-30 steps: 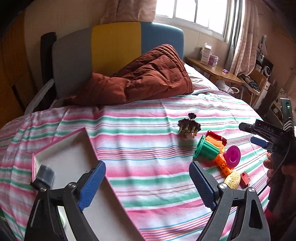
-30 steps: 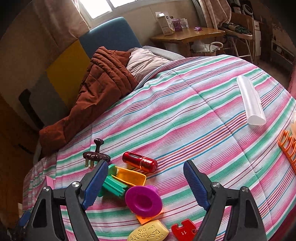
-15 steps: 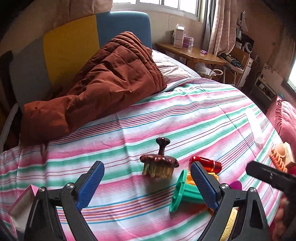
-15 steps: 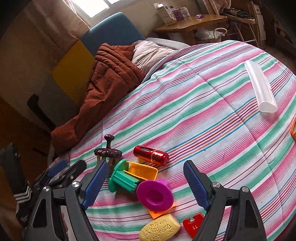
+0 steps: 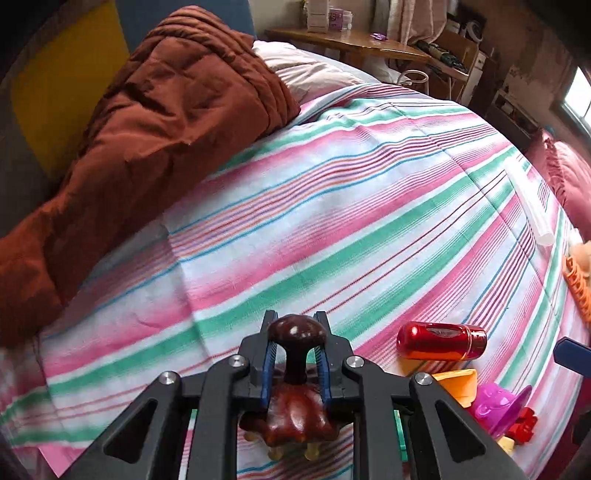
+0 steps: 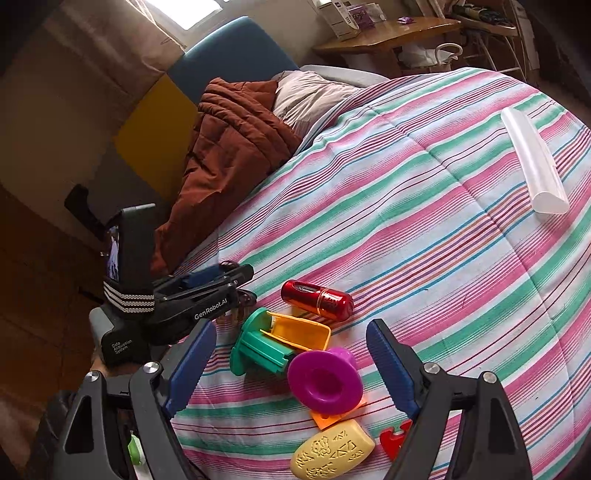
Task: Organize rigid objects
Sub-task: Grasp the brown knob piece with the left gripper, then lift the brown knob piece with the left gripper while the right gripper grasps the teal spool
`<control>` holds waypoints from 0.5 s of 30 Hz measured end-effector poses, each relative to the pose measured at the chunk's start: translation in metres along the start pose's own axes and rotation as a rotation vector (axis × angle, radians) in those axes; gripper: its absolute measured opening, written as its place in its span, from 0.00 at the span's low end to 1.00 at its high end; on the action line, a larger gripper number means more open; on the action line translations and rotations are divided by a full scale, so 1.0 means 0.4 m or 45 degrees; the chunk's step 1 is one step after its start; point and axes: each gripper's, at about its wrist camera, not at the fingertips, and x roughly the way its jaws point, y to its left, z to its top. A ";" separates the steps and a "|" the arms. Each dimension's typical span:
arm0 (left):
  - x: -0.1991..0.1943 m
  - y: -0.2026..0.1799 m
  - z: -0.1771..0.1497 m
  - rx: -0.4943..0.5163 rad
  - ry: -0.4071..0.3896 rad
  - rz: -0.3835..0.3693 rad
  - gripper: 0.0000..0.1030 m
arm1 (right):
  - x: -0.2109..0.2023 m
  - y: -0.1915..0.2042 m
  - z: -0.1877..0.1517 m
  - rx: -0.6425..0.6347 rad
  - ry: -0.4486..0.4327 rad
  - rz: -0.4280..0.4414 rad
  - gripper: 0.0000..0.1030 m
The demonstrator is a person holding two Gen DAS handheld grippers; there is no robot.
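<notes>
My left gripper [image 5: 294,332] is shut on the stem of a dark brown wooden massager [image 5: 295,410] with a round knob and pale pegs, resting on the striped bedspread [image 5: 332,206]. In the right wrist view the left gripper [image 6: 225,278] reaches in from the left over the massager. My right gripper [image 6: 291,363] is open and empty above a toy pile: a purple cup [image 6: 325,376], a green spool [image 6: 255,347], a yellow scoop [image 6: 299,332], a red cylinder [image 6: 317,295], a yellow embossed block [image 6: 332,450] and a red puzzle piece [image 6: 395,439].
A brown quilt [image 5: 155,122] lies at the head of the bed by a pillow [image 5: 306,70]. A clear tube [image 6: 532,162] lies far right on the bedspread. An orange rack [image 5: 578,288] sits at the right edge. A wooden desk [image 6: 388,33] stands beyond.
My left gripper moved forward to the massager and closed on its stem; it was open before. My right gripper drew slightly closer to the toy pile and stayed open.
</notes>
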 end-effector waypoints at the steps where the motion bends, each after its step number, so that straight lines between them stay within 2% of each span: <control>1: -0.013 -0.002 -0.013 0.003 -0.038 0.010 0.15 | 0.000 -0.001 0.000 0.003 -0.001 0.001 0.82; 3: -0.039 0.001 -0.046 -0.027 -0.081 0.002 0.12 | 0.000 -0.003 0.002 0.006 -0.007 -0.007 0.82; 7: -0.098 0.019 -0.133 -0.127 -0.133 0.041 0.12 | -0.012 -0.034 0.012 0.075 -0.044 -0.008 0.82; 10: -0.153 0.016 -0.207 -0.128 -0.170 0.078 0.12 | -0.015 -0.065 0.021 0.148 -0.049 -0.002 0.82; 15: -0.249 0.003 -0.296 -0.203 -0.238 0.036 0.12 | 0.004 -0.082 0.026 0.180 -0.014 0.000 0.82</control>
